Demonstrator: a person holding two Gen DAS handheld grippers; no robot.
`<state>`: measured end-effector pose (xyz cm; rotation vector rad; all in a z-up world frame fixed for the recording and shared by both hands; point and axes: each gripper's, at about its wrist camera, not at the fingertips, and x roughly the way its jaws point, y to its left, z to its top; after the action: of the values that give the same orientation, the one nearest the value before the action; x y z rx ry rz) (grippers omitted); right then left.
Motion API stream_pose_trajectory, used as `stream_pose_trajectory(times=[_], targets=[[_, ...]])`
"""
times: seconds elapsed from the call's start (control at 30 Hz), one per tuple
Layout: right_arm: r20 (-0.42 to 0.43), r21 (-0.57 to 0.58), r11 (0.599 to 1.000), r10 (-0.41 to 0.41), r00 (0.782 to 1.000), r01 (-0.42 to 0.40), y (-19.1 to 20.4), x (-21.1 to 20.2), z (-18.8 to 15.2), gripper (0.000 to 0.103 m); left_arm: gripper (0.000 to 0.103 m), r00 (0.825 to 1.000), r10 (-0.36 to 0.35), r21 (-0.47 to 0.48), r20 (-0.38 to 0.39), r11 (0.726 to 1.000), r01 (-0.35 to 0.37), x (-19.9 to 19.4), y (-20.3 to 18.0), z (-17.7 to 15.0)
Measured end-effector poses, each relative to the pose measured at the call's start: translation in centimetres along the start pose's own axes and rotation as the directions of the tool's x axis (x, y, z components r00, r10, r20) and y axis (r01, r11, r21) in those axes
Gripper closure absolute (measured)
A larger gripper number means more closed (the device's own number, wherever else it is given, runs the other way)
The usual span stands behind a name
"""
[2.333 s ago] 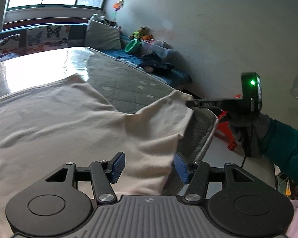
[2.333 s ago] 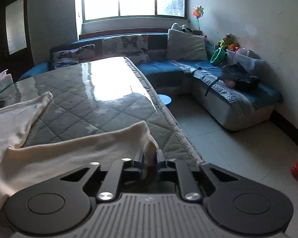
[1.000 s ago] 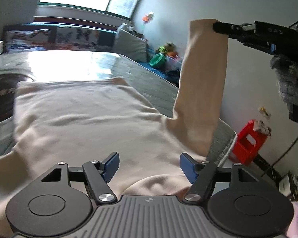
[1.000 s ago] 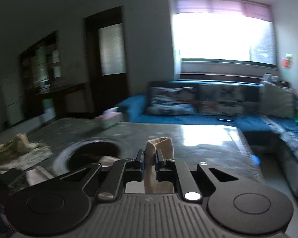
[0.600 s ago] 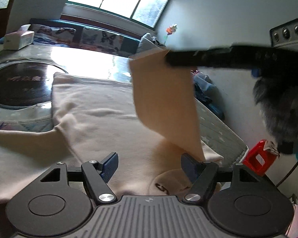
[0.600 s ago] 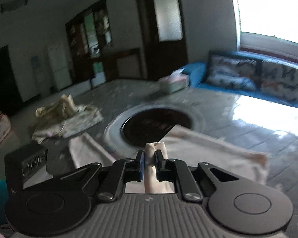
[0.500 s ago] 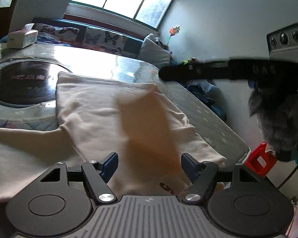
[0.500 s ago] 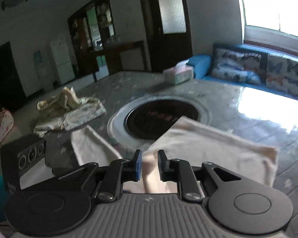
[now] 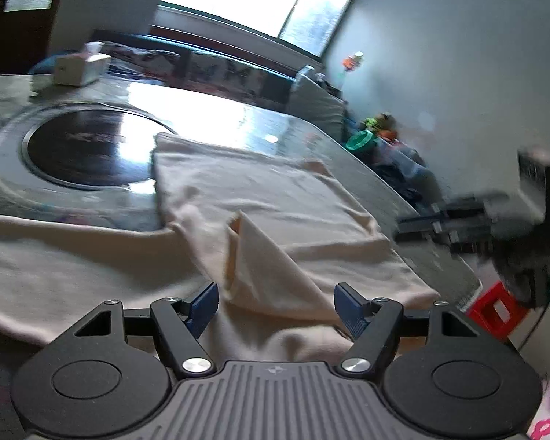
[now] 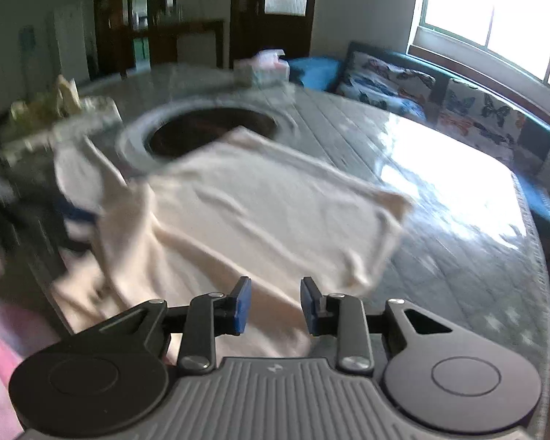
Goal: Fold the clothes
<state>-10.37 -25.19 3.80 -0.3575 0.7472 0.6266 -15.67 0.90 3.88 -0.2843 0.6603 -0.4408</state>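
Note:
A cream long-sleeved garment (image 9: 267, 198) lies spread on the grey quilted table (image 9: 370, 183). One sleeve (image 9: 264, 256) is folded in across its body and lies just beyond my left gripper (image 9: 277, 306), which is open and empty above the near edge. My right gripper (image 10: 275, 304) is open and empty over the garment (image 10: 275, 212); it shows blurred at the right of the left wrist view (image 9: 440, 223). The other sleeve (image 10: 91, 183) lies at the left.
A dark round inset (image 9: 80, 146) sits in the table beyond the garment. A tissue box (image 9: 79, 68) stands at the far edge. A crumpled cloth (image 10: 55, 106) lies far left. A blue sofa (image 10: 440, 91) runs along the window wall. A red stool (image 9: 495, 311) stands on the floor.
My right gripper carried the sleeve up and over the garment's body, opened and let it drop there, then drew back to the right. My left gripper stayed open.

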Motion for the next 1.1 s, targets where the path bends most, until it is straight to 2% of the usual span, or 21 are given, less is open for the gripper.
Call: stream_pose_trajectory(times=[0.13, 0.3, 0.37, 0.57, 0.67, 0.7, 0.73, 0.87, 1.03, 1.1], targets=[[-0.016, -0.051, 0.999, -0.007, 1.000, 0.006, -0.8, 0.6, -0.9, 0.070, 0.030, 0.998, 0.042, -0.014, 0.037, 0.999, -0.042, -0.5, 0.3, 0.9], [-0.023, -0.148, 0.988, 0.036, 0.999, -0.039, -1.4, 2.0, -0.4, 0.070, 0.032, 0.998, 0.058, 0.006, 0.022, 0.998, -0.058, 0.7, -0.2, 1.4], [-0.038, -0.184, 0.981, 0.057, 0.998, -0.063, -1.4, 2.4, -0.2, 0.070, 0.036, 0.998, 0.063, 0.022, 0.013, 0.998, -0.063, 1.2, -0.5, 1.4], [-0.087, -0.293, 0.944, 0.129, 0.988, -0.149, -0.9, 3.4, 0.3, 0.073, 0.063, 0.998, 0.057, 0.036, -0.003, 0.998, -0.057, 2.0, -0.9, 1.3], [-0.115, -0.311, 0.934, 0.145, 0.983, -0.174, -1.0, 3.7, 0.2, 0.076, 0.085, 0.999, 0.046, 0.055, -0.003, 0.997, -0.046, 2.0, -1.2, 1.4], [-0.122, -0.303, 0.935, 0.154, 0.981, -0.184, -1.2, 3.7, 0.3, 0.079, 0.093, 0.999, 0.044, 0.060, -0.002, 0.997, -0.044, 2.0, -1.2, 1.4], [-0.128, -0.295, 0.936, 0.160, 0.979, -0.191, -1.4, 3.8, 0.3, 0.089, 0.096, 0.999, 0.047, 0.064, 0.002, 0.997, -0.047, 1.9, -1.3, 1.4], [-0.125, -0.278, 0.945, 0.142, 0.982, -0.172, -1.5, 3.1, 0.4, 0.100, 0.099, 0.998, 0.064, 0.070, 0.021, 0.995, -0.065, 1.1, -1.4, 1.6], [-0.080, -0.201, 0.973, 0.098, 0.992, -0.113, -2.8, 1.4, 0.1, 0.100, 0.099, 0.994, 0.109, 0.058, 0.032, 0.992, -0.110, 0.4, -0.6, 1.5], [-0.088, -0.171, 0.980, 0.089, 0.992, -0.103, -3.1, 1.9, -0.4, 0.098, 0.099, 0.992, 0.125, 0.047, 0.007, 0.991, -0.125, 0.7, -0.2, 1.3]])
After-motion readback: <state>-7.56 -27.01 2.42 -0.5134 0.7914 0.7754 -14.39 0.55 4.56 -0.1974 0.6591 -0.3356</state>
